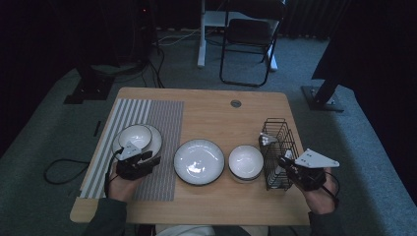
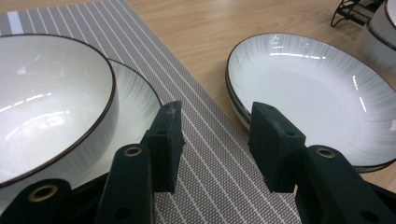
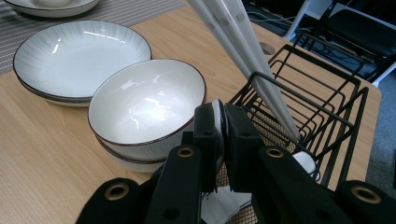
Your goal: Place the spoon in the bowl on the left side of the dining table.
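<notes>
1. High view, far left: we see a striped placemat point(image 1: 129, 142) on the left part of the wooden table point(image 1: 211, 115), carrying a white bowl point(image 1: 134, 136) that sits on a plate point(image 1: 155, 139).
2. Just in front of that bowl hovers the left hand-held gripper point(image 1: 147, 158), held low over the mat by the left hand point(image 1: 120, 183), jaws pointing toward the table's middle.
3. From the left gripper view, its jaws stand wide apart with nothing between them, bare mat below; the bowl's dark-rimmed wall is close on one side and the wide shallow plate point(image 2: 317, 93) close on the other.
4. Toward the middle of the table, that shallow plate lies on bare wood, and just right of it stands a second bowl point(image 1: 245, 161), seemingly stacked on another.
5. Right of this bowl stands a black wire basket point(image 1: 280, 129) holding white utensils point(image 3: 243, 51) that lean up out of it.
6. At the basket's near end, the right hand-held gripper point(image 1: 284, 162), held by the right hand point(image 1: 319, 196), is clamped narrow on a white spoon handle point(image 3: 218, 122) rising from the basket; the second bowl is close beside its jaws.
7. Around the table we see grey carpet, cables, a dark folding chair point(image 1: 251, 39) and dim stand bases.
</notes>
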{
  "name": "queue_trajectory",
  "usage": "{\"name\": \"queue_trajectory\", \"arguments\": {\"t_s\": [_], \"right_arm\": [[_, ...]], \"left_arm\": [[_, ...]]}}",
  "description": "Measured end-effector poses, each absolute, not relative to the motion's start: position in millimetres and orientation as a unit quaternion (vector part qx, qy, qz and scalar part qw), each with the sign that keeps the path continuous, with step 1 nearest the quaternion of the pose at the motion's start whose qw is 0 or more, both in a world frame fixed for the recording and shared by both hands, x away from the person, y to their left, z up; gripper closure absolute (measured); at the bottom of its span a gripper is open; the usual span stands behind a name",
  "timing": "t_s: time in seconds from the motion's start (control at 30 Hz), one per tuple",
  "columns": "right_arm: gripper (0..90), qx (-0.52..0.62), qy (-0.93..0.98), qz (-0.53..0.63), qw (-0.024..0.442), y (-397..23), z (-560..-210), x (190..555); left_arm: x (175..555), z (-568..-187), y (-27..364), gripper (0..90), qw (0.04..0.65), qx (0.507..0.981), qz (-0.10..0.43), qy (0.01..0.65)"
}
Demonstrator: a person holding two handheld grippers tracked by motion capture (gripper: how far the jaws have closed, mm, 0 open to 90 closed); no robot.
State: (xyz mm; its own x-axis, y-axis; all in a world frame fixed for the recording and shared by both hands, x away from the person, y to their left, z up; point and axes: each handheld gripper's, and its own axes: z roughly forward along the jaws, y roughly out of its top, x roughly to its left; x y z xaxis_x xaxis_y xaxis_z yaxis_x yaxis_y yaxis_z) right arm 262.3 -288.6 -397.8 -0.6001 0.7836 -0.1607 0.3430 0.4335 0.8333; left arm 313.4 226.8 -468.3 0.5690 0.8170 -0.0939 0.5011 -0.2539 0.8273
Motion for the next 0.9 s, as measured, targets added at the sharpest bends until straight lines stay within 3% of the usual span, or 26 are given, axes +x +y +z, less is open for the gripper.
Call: {"name": "queue_trajectory", "arguments": {"t_s": [0.9], "right_arm": [[84.1, 0.331, 0.798, 0.411, 0.292, -294.9, -365.9, 266.3]], "left_arm": [[307.7, -488.5, 225.8, 54.3, 0.428, 0.775, 0.169, 0.433]]}}
